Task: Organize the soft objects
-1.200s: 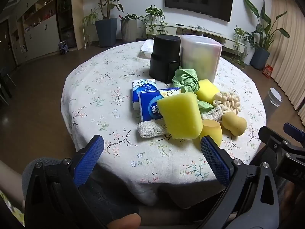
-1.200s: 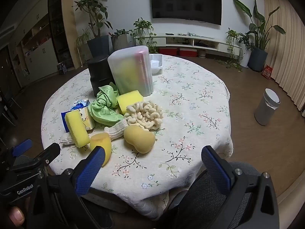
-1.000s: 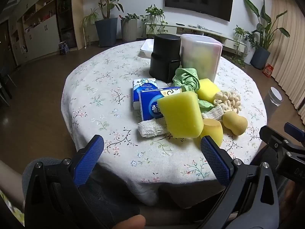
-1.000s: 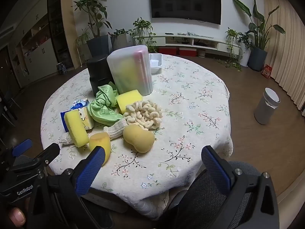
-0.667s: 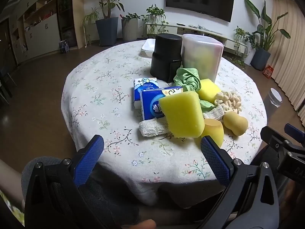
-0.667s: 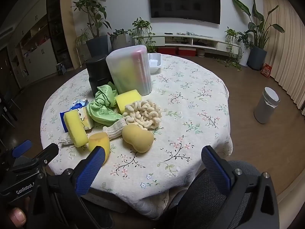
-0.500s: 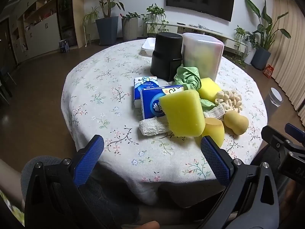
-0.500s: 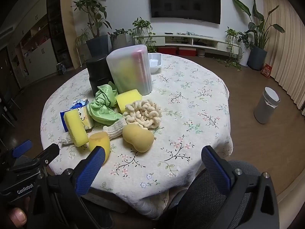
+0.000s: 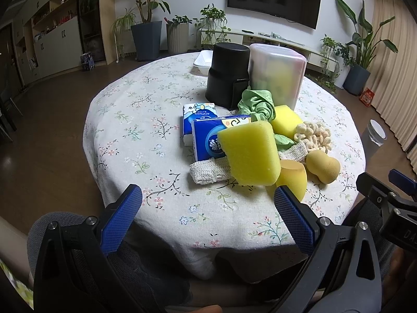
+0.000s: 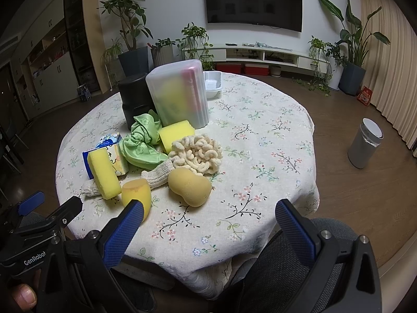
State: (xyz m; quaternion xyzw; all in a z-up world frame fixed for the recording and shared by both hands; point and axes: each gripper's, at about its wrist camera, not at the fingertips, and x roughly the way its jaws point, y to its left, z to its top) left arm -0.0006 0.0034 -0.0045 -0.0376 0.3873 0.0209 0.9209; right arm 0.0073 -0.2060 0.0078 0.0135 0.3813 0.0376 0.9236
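Observation:
A pile of soft things lies on the round flowered table (image 9: pixel 135 120): a big yellow sponge (image 9: pixel 249 154) leaning on blue tissue packs (image 9: pixel 206 137), a knitted cloth (image 9: pixel 208 170), a green cloth (image 9: pixel 256 104), a second yellow sponge (image 9: pixel 285 121), a cream chenille pad (image 9: pixel 314 135), a peanut-shaped sponge (image 9: pixel 323 165) and a round sponge (image 9: pixel 293 178). My left gripper (image 9: pixel 208 210) is open and empty, low before the table's near edge. My right gripper (image 10: pixel 208 221) is open and empty, near the peanut sponge (image 10: pixel 189 186) and round sponge (image 10: pixel 135 194).
A black cylinder container (image 9: pixel 226 78) and a frosted plastic bin (image 9: pixel 276 71) holding sponges stand behind the pile, with a white tray (image 9: pixel 202 61) further back. A grey chair (image 10: pixel 286 268) sits under the grippers. A grey waste bin (image 10: pixel 365 143) stands on the floor at right.
Both grippers have crept slightly closer to the table. Nothing on the table has moved, and both stay open.

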